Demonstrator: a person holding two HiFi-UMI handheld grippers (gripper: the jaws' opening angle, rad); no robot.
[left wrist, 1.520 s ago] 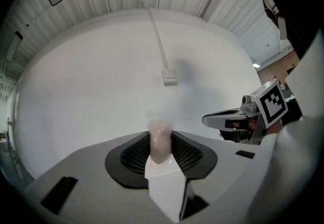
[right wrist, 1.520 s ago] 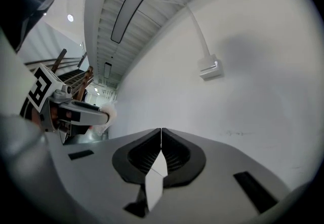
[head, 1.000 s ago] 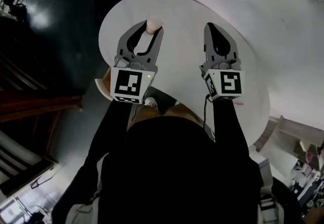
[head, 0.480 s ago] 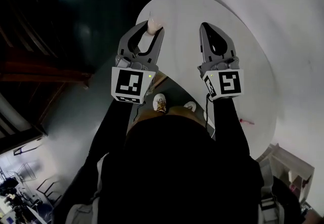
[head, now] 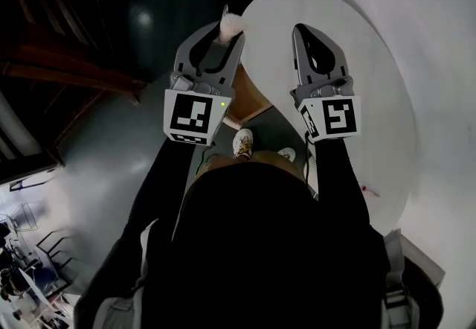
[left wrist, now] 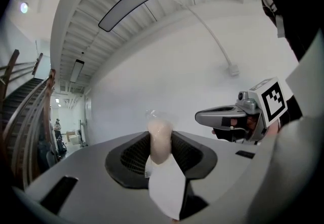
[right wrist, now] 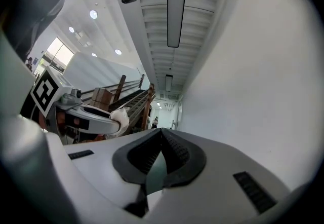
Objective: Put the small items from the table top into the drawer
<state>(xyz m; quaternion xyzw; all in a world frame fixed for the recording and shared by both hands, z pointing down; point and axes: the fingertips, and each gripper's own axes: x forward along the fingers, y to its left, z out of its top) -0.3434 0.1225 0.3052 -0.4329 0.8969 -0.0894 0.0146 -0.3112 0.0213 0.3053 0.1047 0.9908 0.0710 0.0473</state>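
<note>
The small item [left wrist: 159, 139], a pale, soft-looking lump in a clear wrap with a white tag hanging below it, is pinched between the tips of your left tongs [head: 227, 27]. That puts it in the upper middle of the head view, right at the left rim of the white round table [head: 372, 74] and partly out over the dark floor. Only the very tips hold it, so I judge the hold a light one: carry it level, don't squeeze harder, and lower it into the drawer before you part the tips. The brown wooden panel [head: 249, 100] under the table's near rim, between the two tongs in the head view, is probably the drawer, though I cannot tell whether it stands open. Your right tongs [head: 300, 30] are closed with nothing between them and hover over the table top just right of the left ones, so that hand is free to pull the drawer if needed. At the lower right of the table, near its rim, lies a small red thing [head: 369, 190], maybe another piece to collect. Your shoes [head: 243, 143] show just below the panel, so you stand close. Mind the table rim when you bring the left tongs down. The dark staircase [head: 67, 74] at the left is well apart.
</note>
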